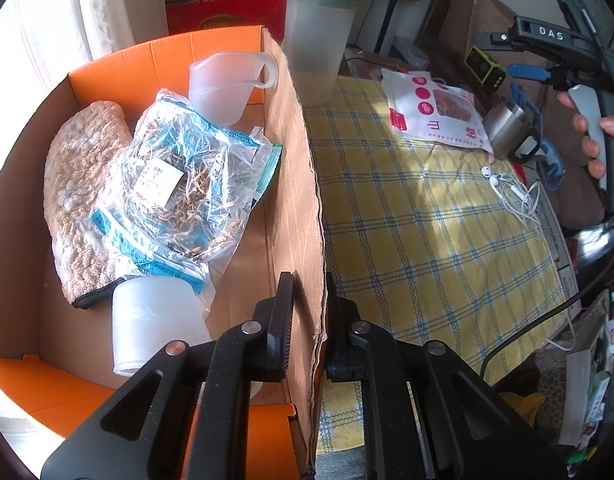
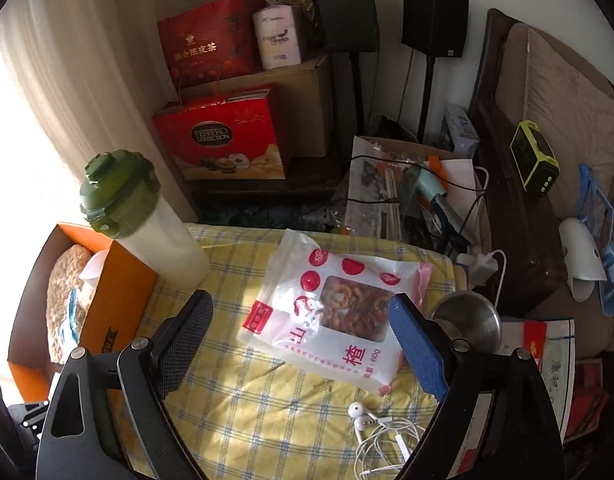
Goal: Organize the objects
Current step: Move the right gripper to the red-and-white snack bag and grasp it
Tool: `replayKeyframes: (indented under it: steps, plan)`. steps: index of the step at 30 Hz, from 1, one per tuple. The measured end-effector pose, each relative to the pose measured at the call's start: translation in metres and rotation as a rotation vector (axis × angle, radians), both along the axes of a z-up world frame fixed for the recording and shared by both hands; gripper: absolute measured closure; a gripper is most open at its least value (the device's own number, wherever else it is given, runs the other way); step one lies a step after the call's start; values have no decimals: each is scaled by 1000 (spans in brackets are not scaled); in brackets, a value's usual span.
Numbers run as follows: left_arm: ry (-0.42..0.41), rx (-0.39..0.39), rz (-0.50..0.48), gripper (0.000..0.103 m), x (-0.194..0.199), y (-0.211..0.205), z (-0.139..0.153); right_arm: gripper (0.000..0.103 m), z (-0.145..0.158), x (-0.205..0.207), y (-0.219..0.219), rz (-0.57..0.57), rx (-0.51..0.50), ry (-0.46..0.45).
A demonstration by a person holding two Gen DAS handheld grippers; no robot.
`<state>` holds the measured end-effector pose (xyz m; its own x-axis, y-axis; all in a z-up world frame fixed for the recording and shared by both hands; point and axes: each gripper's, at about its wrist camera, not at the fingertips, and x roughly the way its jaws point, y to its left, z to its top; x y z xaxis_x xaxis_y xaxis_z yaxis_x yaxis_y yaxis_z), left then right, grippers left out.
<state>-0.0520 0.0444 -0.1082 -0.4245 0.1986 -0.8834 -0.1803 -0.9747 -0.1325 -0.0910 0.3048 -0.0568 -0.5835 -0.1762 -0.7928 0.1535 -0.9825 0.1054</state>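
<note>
My left gripper (image 1: 309, 320) is shut on the right wall of an orange cardboard box (image 1: 295, 152). Inside the box lie a beige towel (image 1: 79, 200), a clear bag of dried herbs (image 1: 187, 184), a measuring cup (image 1: 223, 84) and a frosted cup (image 1: 155, 320). On the yellow checked cloth (image 2: 235, 412), my right gripper (image 2: 303, 340) hangs open over a white and red snack bag (image 2: 327, 320). Its pads stand either side of the bag without touching it. A steel cup (image 2: 469, 318) stands just right of the blue pad. White earphones (image 2: 383, 428) lie in front of the bag.
A tall shaker bottle with a green lid (image 2: 143, 232) stands against the box's far corner. Red gift boxes (image 2: 223, 136), speaker stands and a cluttered bag sit behind the table. A sofa (image 2: 559, 92) with a green device (image 2: 533, 160) is to the right.
</note>
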Motion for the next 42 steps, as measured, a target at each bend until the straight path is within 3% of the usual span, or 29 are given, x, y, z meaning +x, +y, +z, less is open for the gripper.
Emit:
replayKeyframes:
  steps: [8, 16, 23, 37, 40, 42]
  plan:
    - [-4, -9, -2, 92, -1, 1, -2, 12, -9, -27, 8, -27, 46, -20]
    - [-11, -11, -2, 92, -2, 1, -3, 15, -44, -74, -10, -7, 128, -84]
    - [-14, -10, -6, 92, -2, 1, -3, 17, -68, -104, -18, -12, 121, -122]
    - [-25, 15, -3, 91, -4, -2, -5, 18, -108, -147, -54, 95, 210, -217]
    - [-27, 17, -4, 91, -4, -3, -4, 23, -116, -152, -57, 114, 224, -236]
    - [-28, 20, -4, 91, -4, -4, -4, 32, -120, -154, -58, 124, 230, -255]
